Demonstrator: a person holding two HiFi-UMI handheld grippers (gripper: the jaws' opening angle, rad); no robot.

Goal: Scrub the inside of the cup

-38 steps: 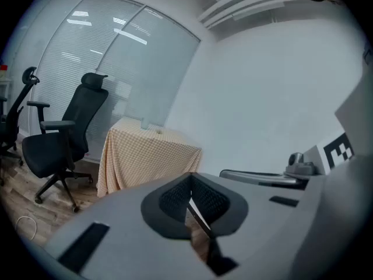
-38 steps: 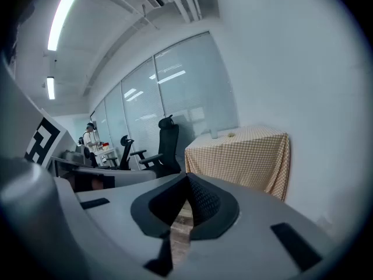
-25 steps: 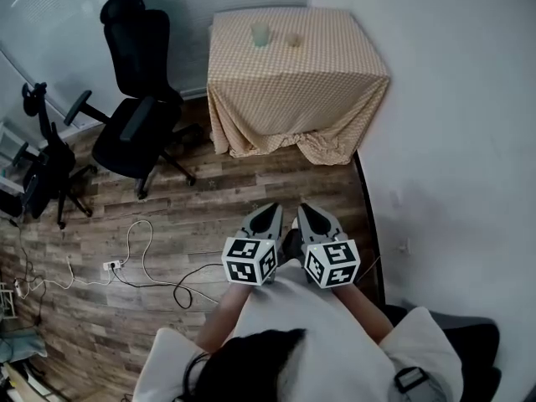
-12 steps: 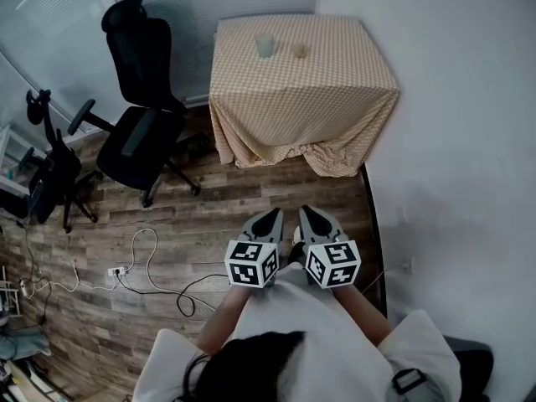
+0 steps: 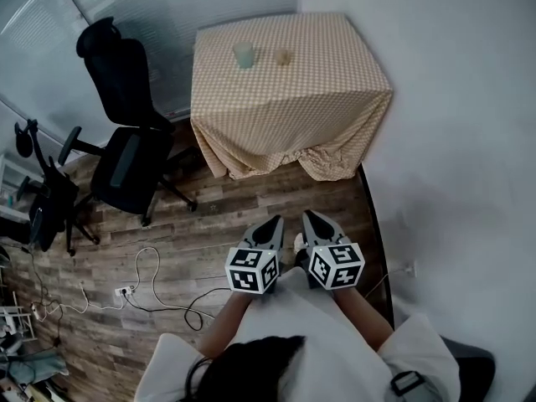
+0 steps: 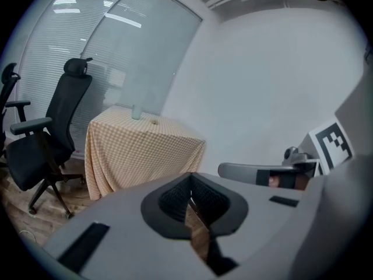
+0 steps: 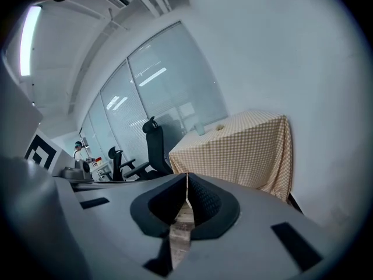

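Note:
A pale green cup (image 5: 244,54) stands at the far side of a table under a yellow checked cloth (image 5: 285,99), with a small tan object (image 5: 283,57) beside it. I hold both grippers close to my body, over the wooden floor and well short of the table. The left gripper (image 5: 274,222) and the right gripper (image 5: 311,216) sit side by side, both shut with nothing between the fingers. The left gripper view shows the cup (image 6: 136,111) far beyond its shut jaws. In the right gripper view the cup (image 7: 200,128) is just as distant.
A black office chair (image 5: 126,132) stands left of the table and another chair (image 5: 46,182) further left. Cables and a power strip (image 5: 126,290) lie on the floor. A white wall (image 5: 452,141) runs along the right, close to the table's side.
Both grippers have been carried forward toward the table, still side by side and shut. The head view has swung, so the table and chairs sit further left.

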